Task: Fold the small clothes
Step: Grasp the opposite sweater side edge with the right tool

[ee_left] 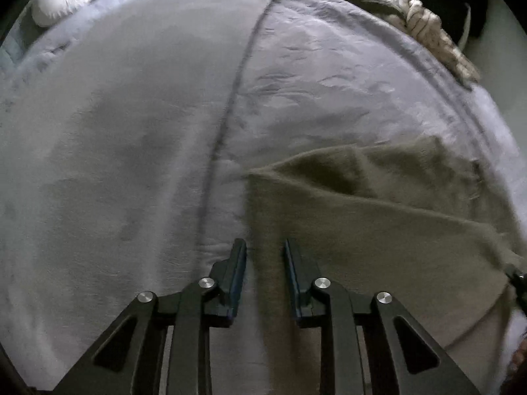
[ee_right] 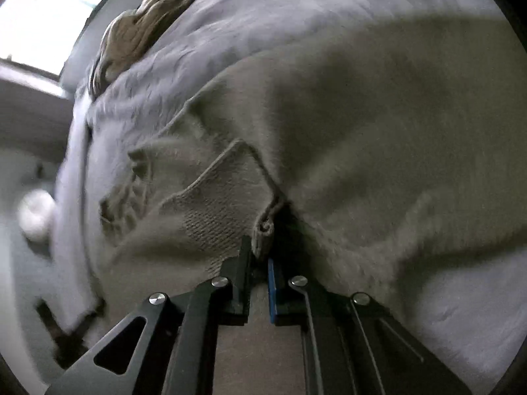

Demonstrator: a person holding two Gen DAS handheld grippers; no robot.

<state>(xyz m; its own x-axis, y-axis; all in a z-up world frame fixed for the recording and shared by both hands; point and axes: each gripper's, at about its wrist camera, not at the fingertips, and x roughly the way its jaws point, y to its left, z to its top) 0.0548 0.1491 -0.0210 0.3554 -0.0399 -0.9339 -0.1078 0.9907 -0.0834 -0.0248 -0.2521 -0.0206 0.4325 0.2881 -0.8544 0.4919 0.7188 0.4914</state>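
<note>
An olive-brown knitted garment (ee_left: 378,217) is spread on the grey-covered bed (ee_left: 131,131), near its right-hand edge, its long axis lying roughly across that edge; which end is which cannot be told. The left tool (ee_left: 265,247) is held narrowly apart astride the garment's left border, pads not seen pressing. A bunched fold of knit is pinched by the right tool (ee_right: 260,250).

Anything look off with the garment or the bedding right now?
Nothing damaged. The olive knit garment lies creased, one flap folded over; the right tongs pinch a bunched hem. A rumpled beige blanket sits at the bed's far edge.
</note>
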